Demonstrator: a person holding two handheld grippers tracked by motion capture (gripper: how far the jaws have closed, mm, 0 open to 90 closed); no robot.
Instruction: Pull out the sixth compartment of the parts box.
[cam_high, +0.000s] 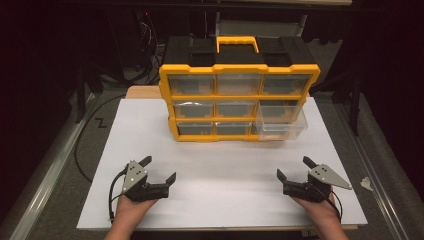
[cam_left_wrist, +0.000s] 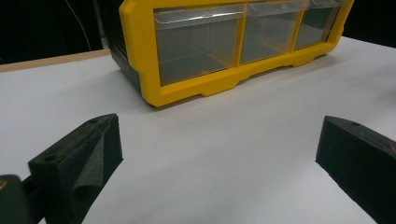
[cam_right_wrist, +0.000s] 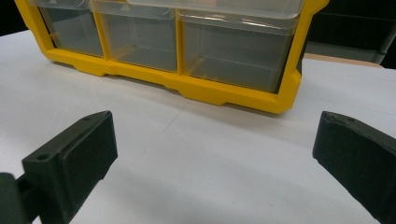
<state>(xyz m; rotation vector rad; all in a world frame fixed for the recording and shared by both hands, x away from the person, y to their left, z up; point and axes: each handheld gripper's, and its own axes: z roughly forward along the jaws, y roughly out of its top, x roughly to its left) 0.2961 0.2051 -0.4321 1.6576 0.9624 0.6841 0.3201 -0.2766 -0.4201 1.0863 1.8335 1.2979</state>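
A yellow-and-black organiser box with clear drawers stands at the back middle of the white tabletop. One clear drawer in its right column is pulled out toward me. My left gripper rests at the front left, held in a hand, open with nothing between its jaws. My right gripper mirrors it at the front right, also open and holding nothing. The left gripper view looks past its open gripper at the box's bottom row. The right gripper view has its open gripper facing the bottom-right drawer.
A yellow carry handle tops the box. Metal rails run along both sides of the table. A black cable loops at the left edge. A small white scrap lies off the board at the right.
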